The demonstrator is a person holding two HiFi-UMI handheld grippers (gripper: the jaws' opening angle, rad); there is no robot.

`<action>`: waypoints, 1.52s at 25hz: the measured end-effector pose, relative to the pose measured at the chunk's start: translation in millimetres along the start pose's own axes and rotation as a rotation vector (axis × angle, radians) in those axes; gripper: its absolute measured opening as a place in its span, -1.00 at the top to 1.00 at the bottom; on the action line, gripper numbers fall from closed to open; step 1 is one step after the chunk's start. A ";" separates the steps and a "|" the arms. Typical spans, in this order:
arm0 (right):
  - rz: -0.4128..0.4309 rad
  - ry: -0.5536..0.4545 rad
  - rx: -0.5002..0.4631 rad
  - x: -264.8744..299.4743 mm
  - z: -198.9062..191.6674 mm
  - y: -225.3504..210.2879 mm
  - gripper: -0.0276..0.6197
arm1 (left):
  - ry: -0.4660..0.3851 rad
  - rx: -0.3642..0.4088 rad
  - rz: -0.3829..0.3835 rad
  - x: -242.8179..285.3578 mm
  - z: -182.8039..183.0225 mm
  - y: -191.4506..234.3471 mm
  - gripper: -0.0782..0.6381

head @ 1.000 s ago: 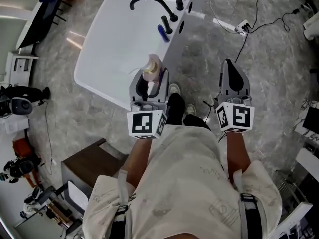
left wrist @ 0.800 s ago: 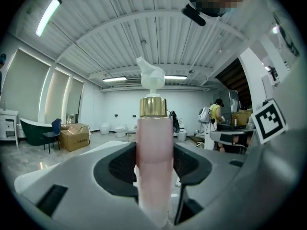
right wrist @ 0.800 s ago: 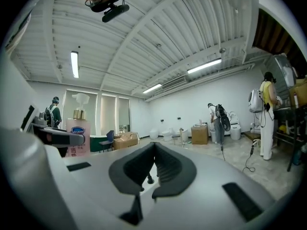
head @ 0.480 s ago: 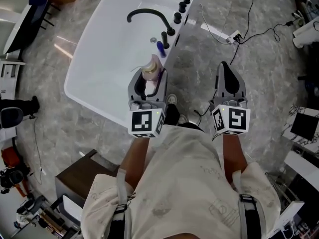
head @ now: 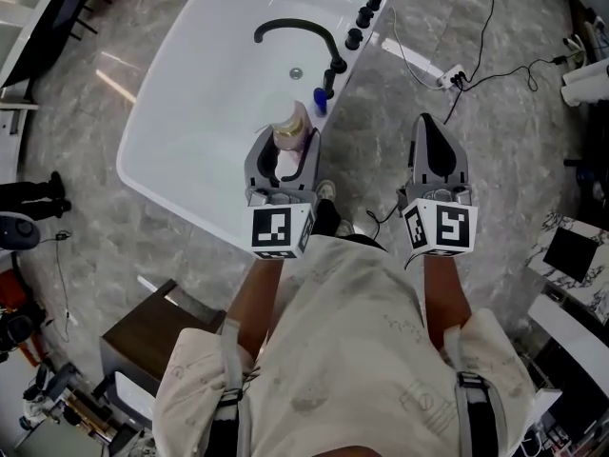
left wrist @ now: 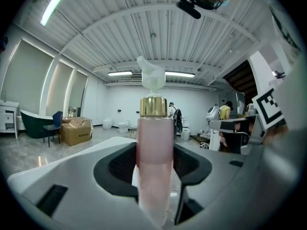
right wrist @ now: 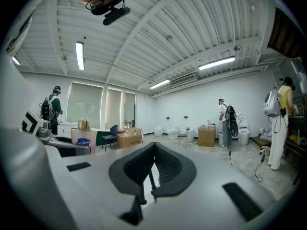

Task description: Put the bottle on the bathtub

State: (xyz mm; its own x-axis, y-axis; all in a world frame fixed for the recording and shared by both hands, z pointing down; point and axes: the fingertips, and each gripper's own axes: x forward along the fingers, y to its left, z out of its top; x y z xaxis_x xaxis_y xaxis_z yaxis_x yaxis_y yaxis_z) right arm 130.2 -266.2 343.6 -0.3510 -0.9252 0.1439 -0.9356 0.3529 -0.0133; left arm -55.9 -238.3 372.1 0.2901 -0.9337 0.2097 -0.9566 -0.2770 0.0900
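Left gripper (head: 285, 150) clamps the pink bottle (head: 291, 128) near the white bathtub (head: 186, 122).

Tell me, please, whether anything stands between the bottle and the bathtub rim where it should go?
Nothing visible does. The left gripper holds the bottle upright by the near rim of the bathtub. A blue item and the black faucet stand farther along that rim, off the direct path.

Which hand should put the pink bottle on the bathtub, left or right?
Left. The left gripper holds the pink bottle right by the bathtub rim. The right gripper is shut, empty, and over the floor.
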 end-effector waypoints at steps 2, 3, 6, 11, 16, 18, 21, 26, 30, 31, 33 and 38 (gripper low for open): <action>0.010 0.015 0.000 9.9 -2.3 7.3 0.95 | 0.018 -0.005 0.005 3.4 -5.1 10.0 0.17; 0.015 0.022 0.000 14.8 -3.6 10.5 0.95 | 0.029 -0.008 0.006 5.6 -7.9 14.4 0.17; 0.027 0.047 -0.002 29.9 -9.8 17.2 0.95 | 0.063 -0.019 0.007 16.0 -18.7 25.5 0.17; 0.040 0.095 -0.016 49.0 -25.5 21.5 0.95 | 0.108 -0.028 -0.002 33.8 -39.5 37.2 0.17; 0.038 0.129 -0.017 62.5 -40.5 24.3 0.95 | 0.184 -0.033 -0.014 47.8 -70.9 47.1 0.17; 0.038 0.151 -0.016 68.3 -44.1 26.5 0.95 | 0.213 -0.041 -0.019 53.0 -82.6 50.6 0.17; 0.040 0.172 -0.022 74.6 -52.3 26.4 0.95 | 0.246 -0.047 -0.030 59.5 -100.0 52.3 0.17; 0.037 0.217 -0.028 81.8 -67.4 23.7 0.95 | 0.305 -0.054 -0.044 68.1 -126.3 53.3 0.17; 0.039 0.244 -0.033 85.5 -74.6 26.5 0.95 | 0.350 -0.064 -0.049 72.7 -150.4 55.1 0.17; 0.039 0.248 -0.034 86.7 -76.7 27.1 0.95 | 0.362 -0.063 -0.053 74.6 -157.1 55.5 0.17; 0.038 0.257 -0.037 88.7 -81.4 26.8 0.95 | 0.389 -0.063 -0.061 79.7 -172.2 55.6 0.17; 0.035 0.295 -0.046 90.2 -93.3 26.2 0.95 | 0.469 -0.067 -0.062 87.3 -213.2 57.0 0.17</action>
State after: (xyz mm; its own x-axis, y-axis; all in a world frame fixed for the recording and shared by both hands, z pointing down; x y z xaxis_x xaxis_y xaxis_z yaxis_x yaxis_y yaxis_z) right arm 77.6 -327.4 448.6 -0.3504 -0.8345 0.4251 -0.9180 0.3961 0.0208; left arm -79.6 -287.3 603.1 0.3416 -0.7087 0.6173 -0.9379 -0.2991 0.1756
